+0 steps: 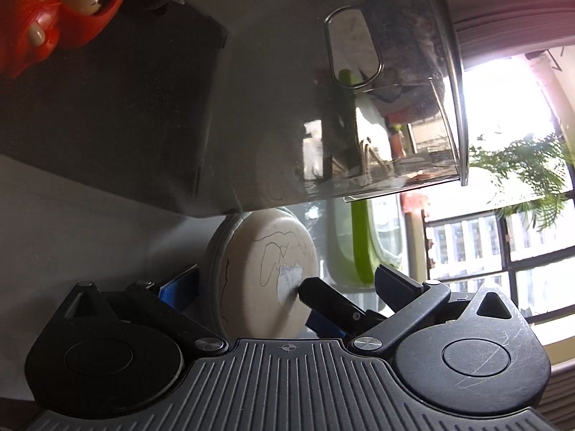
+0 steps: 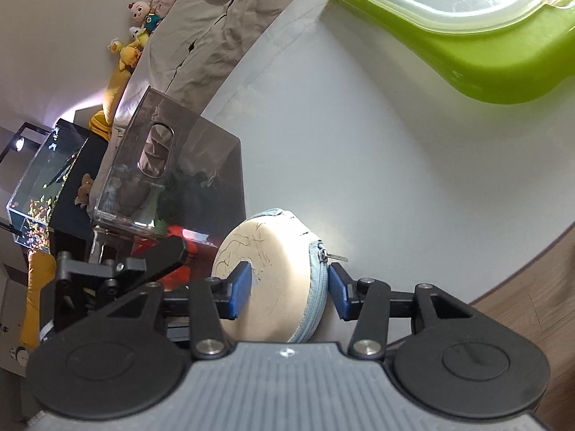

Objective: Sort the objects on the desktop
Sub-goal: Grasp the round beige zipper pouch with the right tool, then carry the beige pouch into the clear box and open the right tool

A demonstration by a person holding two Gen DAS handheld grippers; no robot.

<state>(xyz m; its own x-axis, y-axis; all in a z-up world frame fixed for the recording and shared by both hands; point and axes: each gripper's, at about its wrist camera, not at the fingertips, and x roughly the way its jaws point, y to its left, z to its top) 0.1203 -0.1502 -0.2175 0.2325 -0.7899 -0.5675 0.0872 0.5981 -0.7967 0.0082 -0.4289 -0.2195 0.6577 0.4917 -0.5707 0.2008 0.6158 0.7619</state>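
Pouch: a round cream zip pouch (image 2: 267, 280) with pen scribbles and a pale blue zipper band stands on edge on the white surface (image 2: 395, 165), between both grippers.
Right gripper: the right gripper (image 2: 287, 289) points down at a slant; its blue pads (image 2: 240, 289) sit either side of the pouch, one on the cream face, the other at the zipper band. Whether they press is hard to tell.
Left gripper: the left gripper (image 1: 287, 287) comes at the same pouch (image 1: 262, 273) from the other side; the left blue pad is hidden behind the pouch, the right one (image 1: 395, 280) stands clear of it. A black finger of the right gripper touches the cream face there.
Ahead of the pouch: a clear smoky plastic bin (image 2: 143, 176) with an oval handle cutout stands just beyond it, on a dark mat (image 2: 222, 165).
Far side: a green box (image 2: 467, 43) with a translucent lid lies well apart on the surface.
Toy: a red figure toy (image 1: 54, 14) lies on the dark mat.
Background: a bed with a beige cover (image 2: 222, 18) and plush toys (image 2: 136, 36); a glass tank (image 2: 43, 186) beside the bin; a window and a plant (image 1: 521, 176).
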